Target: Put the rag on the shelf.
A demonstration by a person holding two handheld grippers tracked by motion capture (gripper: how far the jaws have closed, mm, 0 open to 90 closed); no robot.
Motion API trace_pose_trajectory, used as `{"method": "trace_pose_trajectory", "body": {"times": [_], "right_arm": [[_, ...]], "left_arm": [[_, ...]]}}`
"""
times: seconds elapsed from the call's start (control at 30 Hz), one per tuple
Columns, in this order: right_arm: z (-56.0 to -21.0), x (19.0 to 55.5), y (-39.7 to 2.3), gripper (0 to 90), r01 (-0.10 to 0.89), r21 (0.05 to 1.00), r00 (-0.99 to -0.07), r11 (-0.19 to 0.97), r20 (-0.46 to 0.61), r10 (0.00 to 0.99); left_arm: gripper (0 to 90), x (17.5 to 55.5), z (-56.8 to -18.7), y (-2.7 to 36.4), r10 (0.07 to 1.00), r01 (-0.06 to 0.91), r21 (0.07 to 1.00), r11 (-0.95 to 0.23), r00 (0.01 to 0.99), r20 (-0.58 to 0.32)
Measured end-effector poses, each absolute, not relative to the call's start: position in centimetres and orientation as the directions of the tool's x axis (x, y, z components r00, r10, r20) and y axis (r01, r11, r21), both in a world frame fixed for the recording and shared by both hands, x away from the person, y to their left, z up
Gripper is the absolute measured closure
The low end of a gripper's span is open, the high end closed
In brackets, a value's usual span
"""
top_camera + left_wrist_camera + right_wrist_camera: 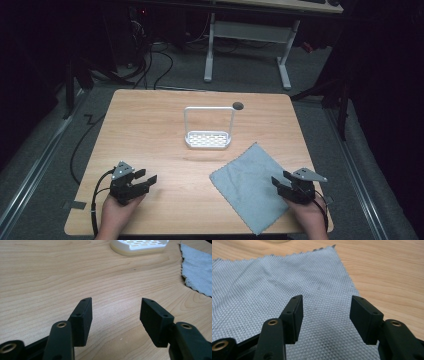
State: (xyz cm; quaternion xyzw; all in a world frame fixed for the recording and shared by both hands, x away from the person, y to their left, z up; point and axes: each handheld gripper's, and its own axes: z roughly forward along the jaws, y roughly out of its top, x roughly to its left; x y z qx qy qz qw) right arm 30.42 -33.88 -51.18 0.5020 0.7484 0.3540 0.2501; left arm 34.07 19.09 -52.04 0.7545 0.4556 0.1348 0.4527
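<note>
High view: flat grey waffle-weave cloth spread on light wooden table, near-right area, one corner pointing twd white plastic rack w/ perforated base and tall wire hoop at table centre. Right gripper low at cloth's right edge, jaws spread, nothing between. Left gripper over bare wood at near-left, well apart from cloth, jaws also spread, empty. Small dark round hole in tabletop behind rack.

Left gripper view: both black jaws wide apart over bare wood grain, pinching nothing. Rack base ahead at top, cloth's zigzag edge off to the right, apart from jaws.

Right gripper view: jaws spread, hovering above cloth, textured weave visible betw. and beneath them; contact w/ fabric can't be told. Cloth's far corner at top, bare wood to the right.

Step in hand, prob.: approach/pre-grasp on cloth, nothing picked up yet. Next move likely calls for lowering right jaws onto the edge or a corner, closing to pinch a thin single layer w/o sliding it; left prob. needs to cross over to a 2nd corner if a fold or a hang on the rack hoop is intended. Risk: flat fabric hard to catch, may bunch or slip.
</note>
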Motion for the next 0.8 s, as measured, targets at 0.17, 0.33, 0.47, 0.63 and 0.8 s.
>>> {"method": "trace_pose_trajectory", "body": {"times": [0.17, 0.33, 0.47, 0.63, 0.8], "right_arm": [[-51.3, 30.4, -34.0, 44.6, 0.583, 0.779, -0.371, 0.231, 0.003, 0.928], [-51.0, 30.3, -34.1, 48.1, 0.576, 0.789, -0.374, 0.215, 0.021, 0.927], [-50.9, 30.2, -33.9, 49.4, 0.577, 0.791, -0.380, 0.204, 0.038, 0.924], [-50.7, 29.9, -33.3, 51.5, 0.560, 0.798, -0.408, 0.222, 0.032, 0.912], [-50.6, 29.4, -32.6, 64.7, 0.559, 0.798, -0.448, 0.225, 0.063, 0.892]], "left_arm": [[44.5, 34.1, -52.1, 19.0, 0.811, 0.562, 0.806, -0.185, 0.551, -0.198], [44.4, 34.0, -52.1, 19.1, 0.811, 0.567, 0.806, -0.171, 0.545, -0.211], [44.3, 34.0, -52.1, 19.3, 0.810, 0.569, 0.806, -0.163, 0.544, -0.220], [44.2, 34.1, -52.1, 19.2, 0.812, 0.569, 0.806, -0.166, 0.542, -0.215], [43.8, 34.0, -52.1, 18.9, 0.810, 0.565, 0.803, -0.191, 0.553, -0.196]]}}
